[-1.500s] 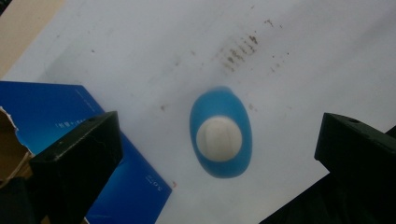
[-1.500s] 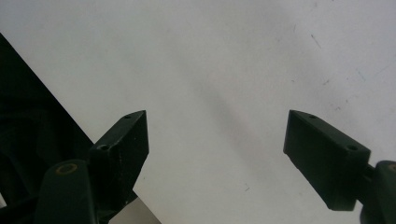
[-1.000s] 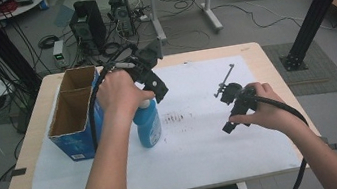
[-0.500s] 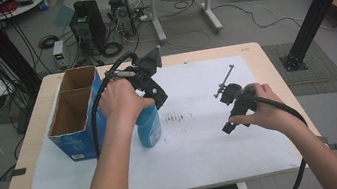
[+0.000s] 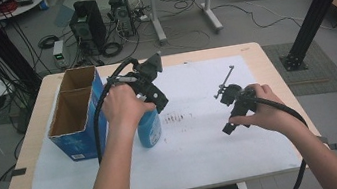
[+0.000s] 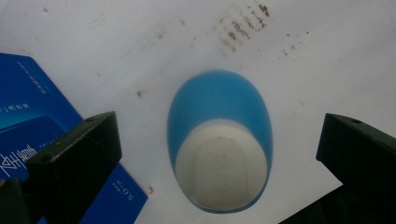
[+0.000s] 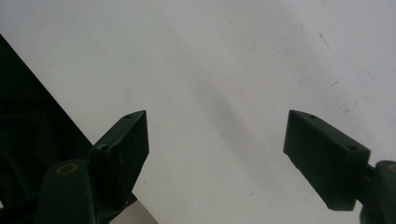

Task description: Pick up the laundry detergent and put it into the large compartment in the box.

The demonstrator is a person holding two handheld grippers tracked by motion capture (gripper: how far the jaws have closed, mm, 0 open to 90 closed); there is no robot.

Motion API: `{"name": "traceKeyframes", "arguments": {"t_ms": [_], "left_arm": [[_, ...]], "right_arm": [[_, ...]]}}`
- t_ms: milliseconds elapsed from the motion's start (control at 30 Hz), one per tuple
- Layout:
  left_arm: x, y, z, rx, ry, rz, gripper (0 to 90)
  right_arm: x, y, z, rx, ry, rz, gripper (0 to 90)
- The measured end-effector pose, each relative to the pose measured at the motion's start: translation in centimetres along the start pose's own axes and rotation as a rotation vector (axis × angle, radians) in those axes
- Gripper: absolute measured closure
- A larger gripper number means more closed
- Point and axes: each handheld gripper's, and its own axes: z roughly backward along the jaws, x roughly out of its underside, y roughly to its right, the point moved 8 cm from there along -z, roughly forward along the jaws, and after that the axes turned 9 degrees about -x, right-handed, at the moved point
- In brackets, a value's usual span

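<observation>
1. Nearest me, the person's forearms come in over the white paper sheet that covers the table.
2. The right gripper is held low over bare paper at the right side – in the right gripper view its jaws stand wide apart with nothing between them.
3. The left gripper hangs directly above the blue bottle; in the left gripper view its jaws are spread well clear of the bottle's sides, touching nothing.
4. The bottle stands upright on the paper, white cap up, just beside the blue cardboard box – whether they touch I cannot tell.
5. A patch of small brown marks lies on the paper just right of the bottle.
6. The box has two open compartments, brown inside.
7. Beyond the table, cables and computer towers sit on the floor.
</observation>
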Motion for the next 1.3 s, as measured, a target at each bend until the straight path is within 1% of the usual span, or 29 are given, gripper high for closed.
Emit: {"name": "traceKeyframes", "arguments": {"t_ms": [67, 167, 267, 300, 333, 367, 433, 467, 500, 600, 700, 867, 1300], "left_arm": [[0.0, 0.0, -0.1, 0.001, 0.002, 0.007, 0.8], [0.1, 0.0, -0.3, -0.001, -0.001, 0.006, 0.8], [0.2, 0.0, -0.6, -0.002, -0.007, 0.006, 1.2], [0.2, 0.0, -0.6, -0.002, -0.009, 0.008, 1.2], [0.3, 0.0, -0.7, -0.003, -0.01, 0.009, 1.3], [0.3, 0.0, -0.8, -0.003, -0.01, 0.01, 1.4], [0.4, 0.0, -1.0, -0.001, -0.015, 0.009, 1.4], [0.4, 0.1, -1.2, 0.001, -0.013, 0.015, 1.5], [0.5, 0.1, -1.3, 0.002, -0.015, 0.017, 1.6], [0.5, 0.1, -1.5, 0.005, -0.015, 0.021, 2.2], [0.6, 0.2, -1.9, 0.005, -0.015, 0.024, 3.3], [0.6, 0.2, -2.2, 0.0, -0.022, 0.026, 5.0], [0.6, 0.5, -2.7, -0.004, -0.031, 0.031, 11.4]], "right_arm": [[0.0, 0.0, 0.0, 0.0, -0.004, -0.003, 22.3], [-0.1, -0.1, 0.0, 0.001, -0.008, -0.003, 22.4], [-0.3, -0.1, -0.1, 0.001, -0.001, 0.012, 22.4], [-0.3, -0.2, 0.0, 0.0, -0.007, 0.001, 22.4], [-0.3, -0.2, -0.1, 0.0, -0.006, 0.008, 22.4], [-0.3, -0.2, -0.1, -0.001, -0.007, 0.001, 22.4], [-0.3, -0.2, -0.2, -0.001, -0.009, 0.01, 22.4], [-0.4, -0.2, -0.2, -0.001, -0.005, 0.011, 22.4], [-0.3, -0.3, -0.2, -0.001, -0.01, -0.002, 22.4], [-0.4, -0.2, -0.4, -0.001, -0.016, 0.001, 22.4], [-0.5, -0.2, -0.4, -0.001, -0.014, 0.009, 22.4], [-0.6, -0.3, -0.5, -0.003, -0.017, 0.003, 22.5], [-0.6, -0.2, -0.7, -0.005, -0.018, 0.009, 22.7]]}}
